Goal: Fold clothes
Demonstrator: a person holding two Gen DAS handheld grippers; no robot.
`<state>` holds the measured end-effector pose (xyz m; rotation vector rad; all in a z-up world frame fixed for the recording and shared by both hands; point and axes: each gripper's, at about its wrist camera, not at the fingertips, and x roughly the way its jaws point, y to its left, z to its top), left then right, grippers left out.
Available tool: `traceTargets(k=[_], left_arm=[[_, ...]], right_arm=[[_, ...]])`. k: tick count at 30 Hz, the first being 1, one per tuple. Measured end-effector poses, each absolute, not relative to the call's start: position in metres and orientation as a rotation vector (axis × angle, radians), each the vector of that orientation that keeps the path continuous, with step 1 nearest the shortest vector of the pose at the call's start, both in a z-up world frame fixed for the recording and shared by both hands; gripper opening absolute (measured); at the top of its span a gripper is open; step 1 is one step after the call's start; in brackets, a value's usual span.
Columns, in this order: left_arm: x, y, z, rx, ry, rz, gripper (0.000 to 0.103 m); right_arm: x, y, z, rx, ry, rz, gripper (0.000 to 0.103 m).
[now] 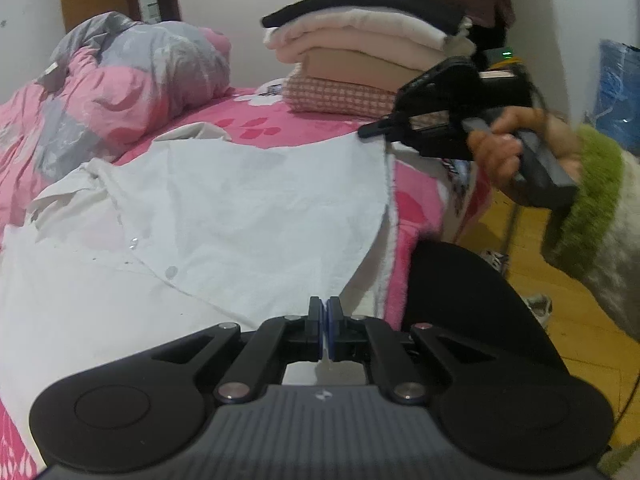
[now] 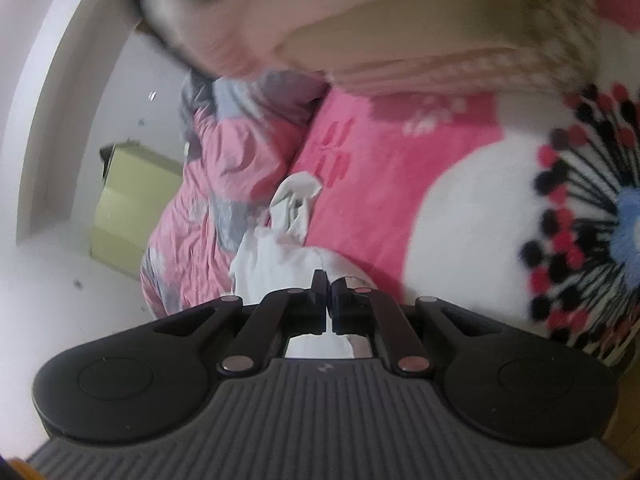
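A white button shirt lies spread on the pink bed. My left gripper is shut on the shirt's near edge. My right gripper is seen from the side at the shirt's far right corner, jaws together on the cloth, a hand around its grip. In the right wrist view my right gripper is shut on white shirt cloth, which bunches ahead of the fingers over the pink bed cover.
A stack of folded clothes sits on a checked cushion at the far end of the bed. A crumpled pink and grey quilt lies at the left. Wooden floor lies to the right.
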<state>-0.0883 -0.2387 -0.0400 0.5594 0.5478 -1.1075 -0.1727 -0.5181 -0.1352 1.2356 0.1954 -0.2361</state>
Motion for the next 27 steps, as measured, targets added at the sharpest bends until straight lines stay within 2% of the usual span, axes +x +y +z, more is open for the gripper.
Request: traceTargets(k=[6,16,24,27], left_arm=[[-0.103,-0.240,-0.037,0.623,0.479,-1.150,0.003],[-0.105,-0.246,-0.046,0.590,0.528,-1.168,0.003],[-0.095,-0.245,-0.060,0.522,0.612,-1.159,0.003],[-0.091,-0.244,-0.064,0.506,0.632,-1.158,0.003]], right_arm=[[-0.174,-0.539,-0.152,1.339,0.183,-0.226,0.001],[-0.172,-0.547,-0.162,1.401,0.165,-0.203,0.000],[-0.167,-0.539,-0.146,1.250,0.234,-0.277,0.000],[-0.172,-0.533,-0.136,1.184,0.277,-0.316,0.003]])
